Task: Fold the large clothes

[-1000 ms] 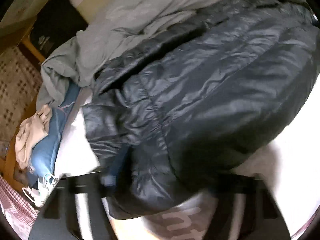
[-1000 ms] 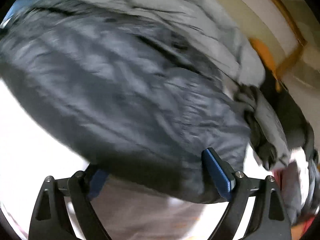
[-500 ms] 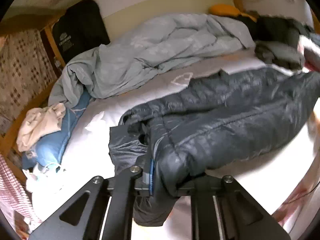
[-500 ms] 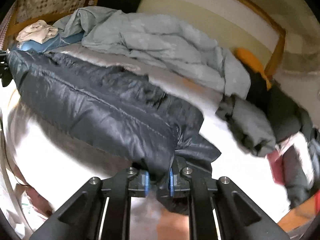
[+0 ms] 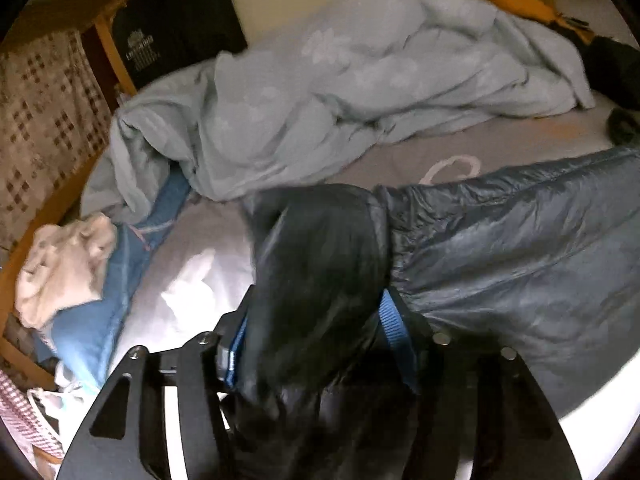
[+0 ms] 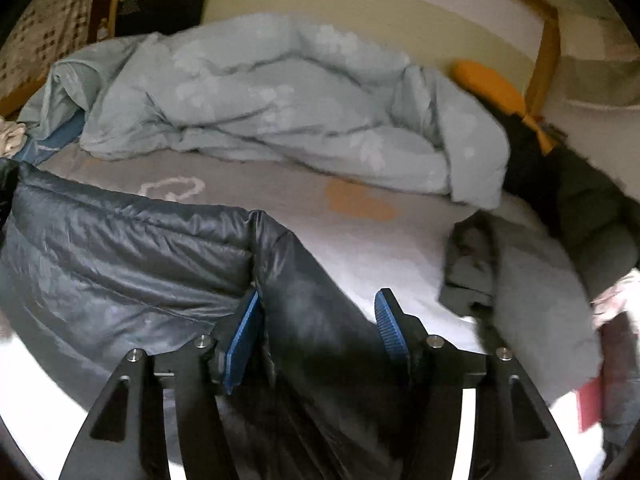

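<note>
Both my jaws stand open, a dark fold of the puffer jacket (image 5: 520, 264) bulging loose between each pair. My left gripper (image 5: 316, 344) and right gripper (image 6: 316, 328) flank it; the jacket sprawls across the bed (image 6: 380, 256), just before the crumpled blue duvet (image 6: 280, 104).

Both views dim, warm indoor light, no lamp seen. Bed sheet (image 5: 208, 280) blows out to white near the lens in both; bed sheet (image 6: 384, 248) goes grey further off. Dark puffer jacket (image 5: 520, 256) shows soft sheen on quilting, but its sleeve betw. the left gripper (image 5: 316, 340) fingers is motion-smeared, nearly black. Right view: jacket (image 6: 120, 248) fairly sharp, part inside right gripper (image 6: 316, 328) blurred. Pale blue duvet (image 6: 280, 112) soft, low contrast. Heavy fisheye bending + black vignette at corners; clothes pile (image 6: 540, 280) far right smeared.
</note>
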`<state>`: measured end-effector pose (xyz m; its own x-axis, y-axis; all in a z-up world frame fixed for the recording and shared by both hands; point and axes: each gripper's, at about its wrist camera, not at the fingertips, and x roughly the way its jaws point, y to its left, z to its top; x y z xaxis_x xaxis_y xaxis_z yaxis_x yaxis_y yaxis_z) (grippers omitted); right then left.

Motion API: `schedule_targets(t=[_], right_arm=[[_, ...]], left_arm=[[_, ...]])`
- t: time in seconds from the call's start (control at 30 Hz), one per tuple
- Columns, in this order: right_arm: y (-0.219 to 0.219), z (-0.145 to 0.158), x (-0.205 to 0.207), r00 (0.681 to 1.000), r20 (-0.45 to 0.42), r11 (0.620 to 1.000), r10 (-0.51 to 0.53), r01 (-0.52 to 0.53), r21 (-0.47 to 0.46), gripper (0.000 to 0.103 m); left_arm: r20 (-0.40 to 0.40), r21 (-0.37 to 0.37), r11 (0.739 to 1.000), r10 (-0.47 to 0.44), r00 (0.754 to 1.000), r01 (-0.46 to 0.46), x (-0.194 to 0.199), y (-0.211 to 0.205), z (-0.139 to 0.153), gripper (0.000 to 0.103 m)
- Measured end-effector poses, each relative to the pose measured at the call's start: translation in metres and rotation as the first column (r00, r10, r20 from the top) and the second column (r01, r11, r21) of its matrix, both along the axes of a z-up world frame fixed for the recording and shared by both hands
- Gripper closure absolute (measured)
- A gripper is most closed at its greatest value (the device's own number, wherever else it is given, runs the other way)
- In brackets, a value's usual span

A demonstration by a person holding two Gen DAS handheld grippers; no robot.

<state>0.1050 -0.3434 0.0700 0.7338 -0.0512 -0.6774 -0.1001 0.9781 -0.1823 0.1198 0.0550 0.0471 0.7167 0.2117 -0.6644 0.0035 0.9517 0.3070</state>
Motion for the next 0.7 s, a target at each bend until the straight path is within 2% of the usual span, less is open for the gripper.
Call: schedule_targets(t=[0.03,0.1,0.13,0.2,0.3,0.43,0.47,0.53,0.57,0.6,0.7], right_arm=[[-0.001,-0.011,0.007,1.000,-0.009,1.000,-0.007,0.007,0.007,0.034],[-0.008,-0.031,0.020,0.999,-0.040,0.999,-0.015,0.017,0.049,0.027],[-0.014,-0.040,0.027,0.998,-0.066,0.996,-0.010,0.016,0.090,0.025],[-0.024,-0.048,0.035,0.995,-0.102,0.986,-0.012,0.029,0.161,0.021],[-0.035,-0.059,0.042,0.990,-0.136,0.970,-0.028,0.060,0.236,0.016],[-0.040,-0.056,0.039,0.992,-0.109,0.967,-0.057,0.082,0.243,0.016],[-0.041,-0.048,0.034,0.993,-0.082,0.967,-0.081,0.098,0.236,0.016],[-0.042,-0.028,0.020,0.994,-0.006,0.963,-0.109,0.107,0.245,0.016],[-0.043,-0.018,0.012,0.993,0.032,0.962,-0.115,0.103,0.252,0.015],[-0.044,-0.008,0.003,0.990,0.070,0.962,-0.119,0.098,0.256,0.015],[-0.040,0.020,-0.026,0.975,0.187,0.962,-0.117,0.065,0.267,0.010]], left_arm=[[-0.014,-0.012,1.000,0.008,1.000,-0.008,0.008,0.004,-0.010,0.032],[-0.066,-0.060,0.998,0.011,0.998,-0.015,0.021,0.011,-0.027,0.028],[-0.098,-0.085,0.996,-0.003,0.995,-0.005,0.027,0.013,-0.034,0.025],[-0.107,-0.098,0.995,-0.007,0.994,-0.003,0.032,0.018,-0.040,0.019],[-0.119,-0.149,0.989,0.002,0.993,-0.020,0.034,0.026,-0.043,0.017],[-0.020,-0.120,0.993,-0.002,1.000,0.000,0.022,0.025,-0.026,0.021],[0.010,-0.132,0.991,0.000,1.000,0.001,0.016,0.024,-0.017,0.022],[0.071,-0.221,0.975,-0.009,0.997,0.025,0.003,0.030,0.004,0.022],[0.117,-0.261,0.964,-0.021,0.993,0.052,-0.007,0.033,0.016,0.022],[0.171,-0.271,0.960,-0.023,0.985,0.070,-0.018,0.033,0.027,0.022],[0.303,-0.250,0.961,-0.039,0.952,0.119,-0.049,0.028,0.052,0.022]])
